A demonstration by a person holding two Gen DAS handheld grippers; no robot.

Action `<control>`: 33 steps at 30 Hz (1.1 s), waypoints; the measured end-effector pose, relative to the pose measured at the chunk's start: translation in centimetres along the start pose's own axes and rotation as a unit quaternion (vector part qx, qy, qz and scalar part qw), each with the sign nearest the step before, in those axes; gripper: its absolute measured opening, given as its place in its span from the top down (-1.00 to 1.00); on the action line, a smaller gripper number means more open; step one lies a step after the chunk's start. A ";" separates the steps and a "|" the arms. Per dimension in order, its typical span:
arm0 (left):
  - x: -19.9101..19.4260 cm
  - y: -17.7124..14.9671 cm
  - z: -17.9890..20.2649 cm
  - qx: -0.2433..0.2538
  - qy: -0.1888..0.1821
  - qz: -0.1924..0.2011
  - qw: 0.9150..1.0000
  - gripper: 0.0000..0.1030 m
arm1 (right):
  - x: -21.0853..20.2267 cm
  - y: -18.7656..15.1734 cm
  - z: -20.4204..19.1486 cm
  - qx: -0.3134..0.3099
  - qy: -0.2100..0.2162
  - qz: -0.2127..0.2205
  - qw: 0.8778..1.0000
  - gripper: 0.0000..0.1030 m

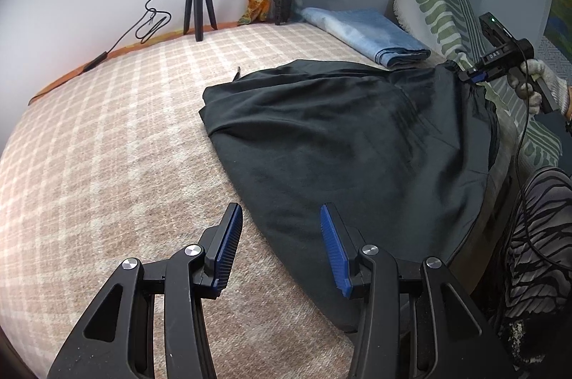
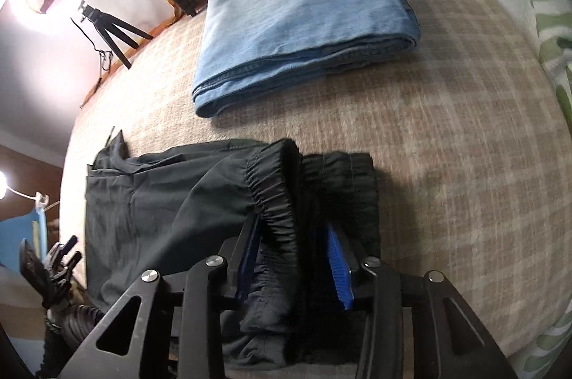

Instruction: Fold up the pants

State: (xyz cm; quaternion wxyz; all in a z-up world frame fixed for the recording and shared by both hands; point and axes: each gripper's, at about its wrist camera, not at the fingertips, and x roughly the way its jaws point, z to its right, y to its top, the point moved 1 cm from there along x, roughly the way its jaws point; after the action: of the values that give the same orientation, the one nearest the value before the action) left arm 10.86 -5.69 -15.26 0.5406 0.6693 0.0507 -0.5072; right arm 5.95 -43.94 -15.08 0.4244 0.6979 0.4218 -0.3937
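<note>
Pants: black pants (image 1: pixel 339 136) spread on the bed (image 1: pixel 107 136), near its right edge
Left tool (image 1: pixel 282 236): jaws apart, empty, over open blanket
Right tool (image 2: pixel 296 257): gathered waistband (image 2: pixel 275 200) between parted pads
Folded jeans (image 2: pixel 304 21): beyond, apart

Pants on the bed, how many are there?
2: black pants spread across the checked blanket, waistband between the right gripper fingers; folded blue jeans beyond them near the wall. Others may be hidden.

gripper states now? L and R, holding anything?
Left gripper: open, nothing between its fingers.
Right gripper: pants waistband between the fingers; gripping or released cannot be told.
</note>
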 end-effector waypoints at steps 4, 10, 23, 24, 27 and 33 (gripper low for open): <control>-0.2 0.1 -0.1 -0.001 -0.002 0.003 1.000 0.15 | -0.6 -1.9 0.3 0.005 0.009 -0.006 1.000 0.21; -0.7 -0.4 -0.1 -0.007 -0.009 0.000 1.000 0.15 | -0.9 -4.1 -0.3 0.001 -0.008 0.000 1.000 0.58; -3.0 -3.0 0.1 -0.015 -0.003 0.003 1.000 0.15 | -2.2 -5.5 -1.3 -0.032 -0.068 0.010 0.997 0.61; -3.3 -3.2 0.2 -0.015 -0.005 0.006 1.000 0.15 | -2.2 -5.6 -1.5 -0.033 -0.067 0.014 0.997 0.57; -4.0 -3.8 0.6 -0.014 -0.022 0.014 1.000 0.15 | -2.9 -5.9 -2.4 -0.045 -0.084 0.036 0.995 0.20; -4.4 -5.5 2.3 0.016 -0.034 0.013 0.999 0.21 | -5.9 -6.1 -5.8 -0.071 -0.093 0.093 0.989 0.11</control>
State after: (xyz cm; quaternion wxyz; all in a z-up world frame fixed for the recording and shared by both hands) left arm 3.94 -3.10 -15.53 0.5382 0.6604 0.0151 -0.5234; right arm -0.55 -38.33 -9.39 0.5451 0.6626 0.3407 -0.3843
